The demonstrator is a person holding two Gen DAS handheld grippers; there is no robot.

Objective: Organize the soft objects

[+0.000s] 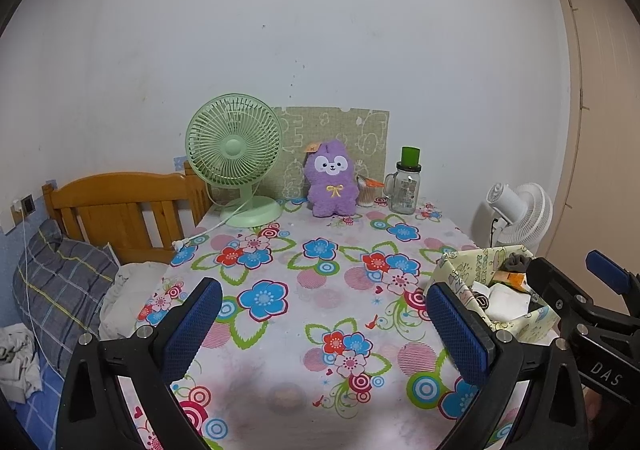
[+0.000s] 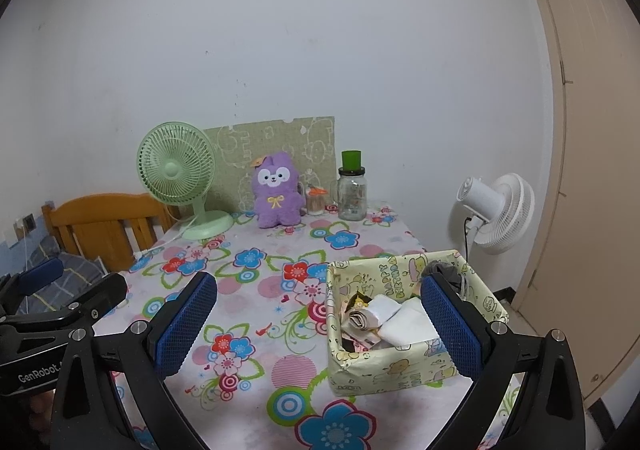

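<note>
A purple plush toy [image 1: 331, 180] [image 2: 277, 192] sits upright at the far edge of the flowered table [image 1: 320, 302] [image 2: 256, 274], against a green board. A yellow paper-wrapped box [image 2: 384, 364] [image 1: 456, 270] on the table's right side holds folded white cloths [image 2: 400, 320] and a grey sock [image 2: 448, 274]. My left gripper [image 1: 324, 324] hovers open over the table's near middle, nothing between its blue pads. My right gripper [image 2: 320, 320] is open too, its right finger [image 2: 450, 324] in front of the box. Each gripper shows at the other view's edge.
A green desk fan [image 1: 236, 158] [image 2: 178, 174] with a white cord stands back left. A glass jar with a green lid [image 1: 406, 186] [image 2: 352, 188] and a small cup of sticks [image 2: 316, 200] stand back right. A wooden bed headboard [image 1: 120, 206] lies left, a white floor fan [image 2: 496, 210] right.
</note>
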